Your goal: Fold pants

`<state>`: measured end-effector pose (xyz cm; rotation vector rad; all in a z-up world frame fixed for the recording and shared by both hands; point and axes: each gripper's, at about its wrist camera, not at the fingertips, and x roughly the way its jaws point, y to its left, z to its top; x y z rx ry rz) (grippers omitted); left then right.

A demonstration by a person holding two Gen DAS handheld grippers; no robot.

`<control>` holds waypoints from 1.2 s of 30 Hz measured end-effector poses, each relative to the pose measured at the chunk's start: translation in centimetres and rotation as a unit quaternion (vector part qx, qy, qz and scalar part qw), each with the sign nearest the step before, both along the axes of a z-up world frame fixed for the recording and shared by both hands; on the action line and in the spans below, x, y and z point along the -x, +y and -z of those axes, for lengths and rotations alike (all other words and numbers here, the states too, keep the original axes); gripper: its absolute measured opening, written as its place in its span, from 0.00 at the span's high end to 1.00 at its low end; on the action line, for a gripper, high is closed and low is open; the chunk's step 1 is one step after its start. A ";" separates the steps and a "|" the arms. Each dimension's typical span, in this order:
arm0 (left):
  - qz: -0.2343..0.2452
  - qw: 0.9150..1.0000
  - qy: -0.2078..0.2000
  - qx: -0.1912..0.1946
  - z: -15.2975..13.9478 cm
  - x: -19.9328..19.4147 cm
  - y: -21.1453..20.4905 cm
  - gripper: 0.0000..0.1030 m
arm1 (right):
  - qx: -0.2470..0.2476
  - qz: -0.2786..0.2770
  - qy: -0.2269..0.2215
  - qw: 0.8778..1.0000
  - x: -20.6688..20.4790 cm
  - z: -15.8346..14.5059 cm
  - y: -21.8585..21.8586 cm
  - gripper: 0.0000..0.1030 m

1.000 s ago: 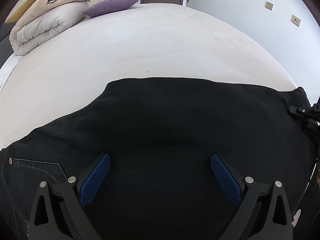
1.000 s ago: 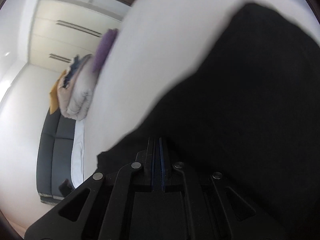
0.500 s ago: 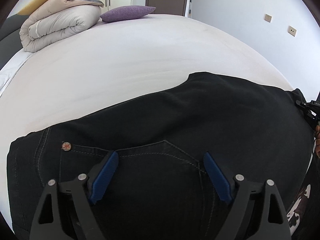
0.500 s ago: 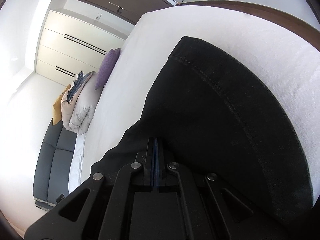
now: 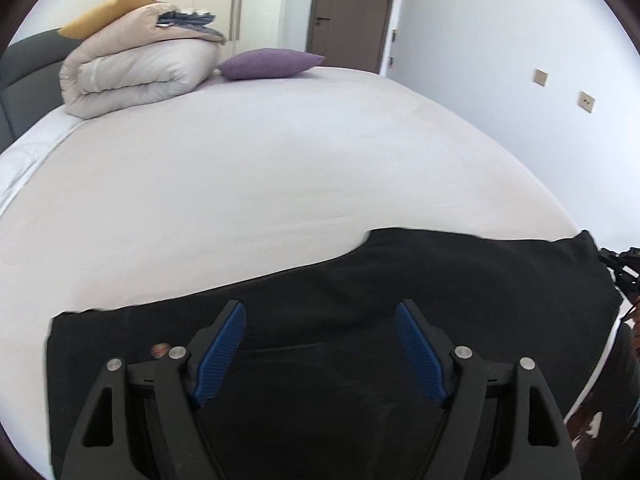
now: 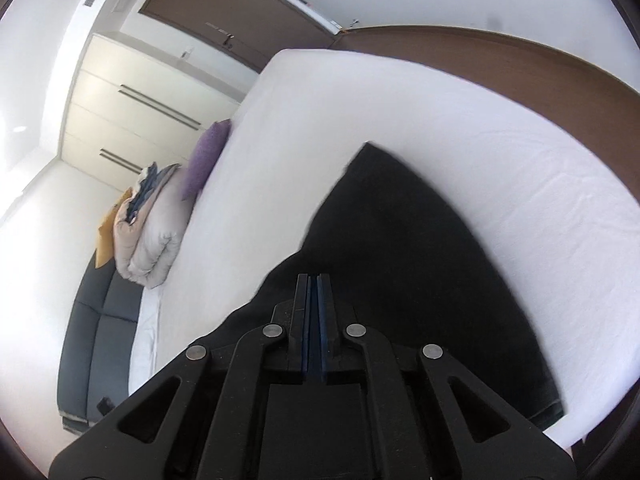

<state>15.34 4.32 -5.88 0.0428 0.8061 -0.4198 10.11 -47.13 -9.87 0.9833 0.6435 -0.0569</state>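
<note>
With the pants [image 5: 400, 300] flat on the bed [image 5: 280, 168] under both claws, keep the right claw [image 6: 314, 280], pressed together on the cloth edge, low and taut while the left claw [image 5: 320, 320], spread wide, pins the fold.

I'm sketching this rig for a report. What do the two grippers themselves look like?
Both share one build. The left gripper has matte black angular linkage arms with triangular cut-outs, round silver pivot pins, and ribbed blue pads on its fingers. The right gripper shows the same black frame, silver pins and blue pads. No cables or markings are visible.
</note>
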 end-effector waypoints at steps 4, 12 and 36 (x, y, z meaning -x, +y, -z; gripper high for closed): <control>0.061 0.996 0.062 0.037 2.8 -2.7 -8.2 0.48 | -0.038 -0.104 -0.019 0.994 -3.9 -0.9 8.6 0.98; 0.019 0.991 0.114 0.065 5.7 -6.0 -6.2 0.95 | -0.079 -0.092 0.038 0.992 -6.2 5.5 10.4 1.00; -0.033 0.990 0.067 0.119 2.7 3.8 -5.8 0.83 | -0.051 0.099 0.026 0.993 12.1 2.9 -3.2 0.96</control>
